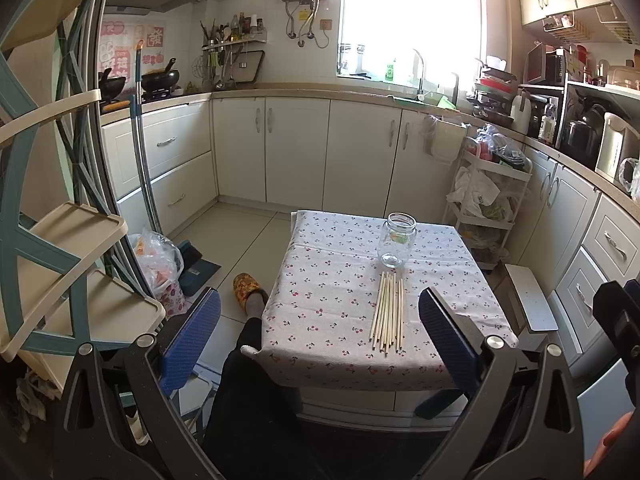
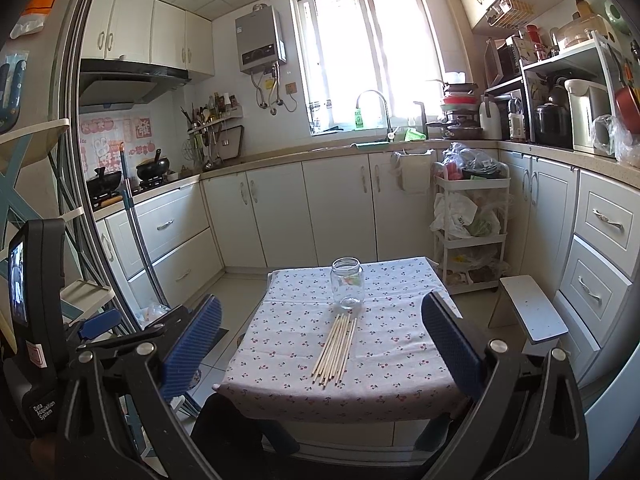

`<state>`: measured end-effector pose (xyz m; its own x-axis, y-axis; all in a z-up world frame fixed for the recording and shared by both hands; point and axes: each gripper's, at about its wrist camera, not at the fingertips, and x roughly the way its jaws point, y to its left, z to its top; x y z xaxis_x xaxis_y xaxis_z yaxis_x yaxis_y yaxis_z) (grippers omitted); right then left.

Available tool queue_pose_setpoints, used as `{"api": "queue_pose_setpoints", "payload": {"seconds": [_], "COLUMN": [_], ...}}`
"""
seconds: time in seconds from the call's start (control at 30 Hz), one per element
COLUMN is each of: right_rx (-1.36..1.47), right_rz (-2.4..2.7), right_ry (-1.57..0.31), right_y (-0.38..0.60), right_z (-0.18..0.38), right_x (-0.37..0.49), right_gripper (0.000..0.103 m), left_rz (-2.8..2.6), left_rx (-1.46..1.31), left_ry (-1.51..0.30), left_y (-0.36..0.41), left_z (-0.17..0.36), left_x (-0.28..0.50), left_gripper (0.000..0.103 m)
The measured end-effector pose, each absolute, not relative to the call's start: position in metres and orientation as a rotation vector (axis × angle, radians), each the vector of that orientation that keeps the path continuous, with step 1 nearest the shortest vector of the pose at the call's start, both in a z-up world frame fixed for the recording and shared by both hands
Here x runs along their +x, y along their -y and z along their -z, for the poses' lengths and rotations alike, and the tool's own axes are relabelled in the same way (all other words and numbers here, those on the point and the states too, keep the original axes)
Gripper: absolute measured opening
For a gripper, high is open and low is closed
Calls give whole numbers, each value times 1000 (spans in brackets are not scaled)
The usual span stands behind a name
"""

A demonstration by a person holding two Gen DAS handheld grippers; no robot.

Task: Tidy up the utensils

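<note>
Both wrist views set back from the cherry-print clothed surface, facing its clear glass jar and the window beyond, left view from the jar's left, right view more head-on.

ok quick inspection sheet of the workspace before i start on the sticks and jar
surface: small table under a cherry-print cloth, bare around the two items
job's things: glass jar upright, open, empty; bundle of wooden sticks lying flat just in front of it
clutter: nothing seen on the table
grippers: left gripper and right gripper both open, holding nothing, short of the table
cables: nothing seen
surroundings: kitchen cabinets, white stool and storage cart to the right, person's slippered foot on the floor
</note>
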<state>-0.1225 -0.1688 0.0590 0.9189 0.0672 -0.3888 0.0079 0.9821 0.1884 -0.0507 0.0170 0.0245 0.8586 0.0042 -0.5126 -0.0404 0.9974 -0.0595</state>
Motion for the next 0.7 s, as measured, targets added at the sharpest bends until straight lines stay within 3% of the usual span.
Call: {"api": "queue_pose_setpoints", "payload": {"seconds": [0.7], "right_rx": [187], "right_rz": [-42], "right_ry": [-407], "right_y": [163], "right_z": [-60], "right_x": [-124], "right_gripper": [96], "left_rz": [-23], "left_rx": [-70], "left_ry": [-544], "left_y": [-18], "left_z": [-24], "left_x": [-51], "left_gripper": [95]}}
